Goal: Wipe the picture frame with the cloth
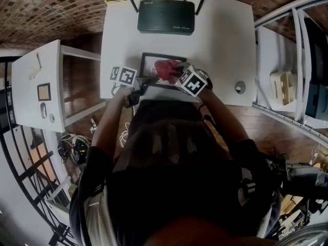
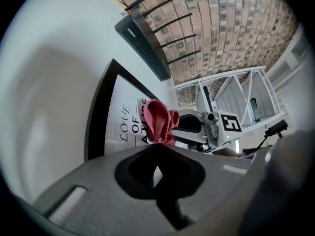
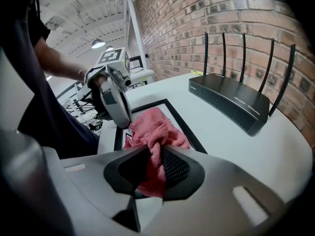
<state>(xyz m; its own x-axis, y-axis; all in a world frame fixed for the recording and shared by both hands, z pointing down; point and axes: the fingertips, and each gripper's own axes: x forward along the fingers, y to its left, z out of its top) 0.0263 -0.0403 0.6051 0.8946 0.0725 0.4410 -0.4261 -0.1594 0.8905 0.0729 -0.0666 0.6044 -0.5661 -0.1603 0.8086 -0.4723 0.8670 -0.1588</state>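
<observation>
A black picture frame (image 1: 154,56) with printed lettering lies flat on the white table (image 1: 225,45), just in front of me. A red cloth (image 1: 165,68) is bunched on its glass. My right gripper (image 1: 175,76) is shut on the cloth (image 3: 155,129), and its pads pinch the folds over the frame (image 3: 183,125). My left gripper (image 1: 145,82) is shut, with its tips at the frame's near left corner. Whether it pinches the frame edge is hidden. From the left gripper (image 2: 156,173) the cloth (image 2: 158,122) stands up on the frame (image 2: 98,117).
A black router (image 1: 166,16) with several antennas sits at the table's back edge, near a brick wall. A small round object (image 1: 240,87) lies at the table's right. A white shelf unit (image 1: 38,83) stands to the left and a white rack (image 1: 287,86) to the right.
</observation>
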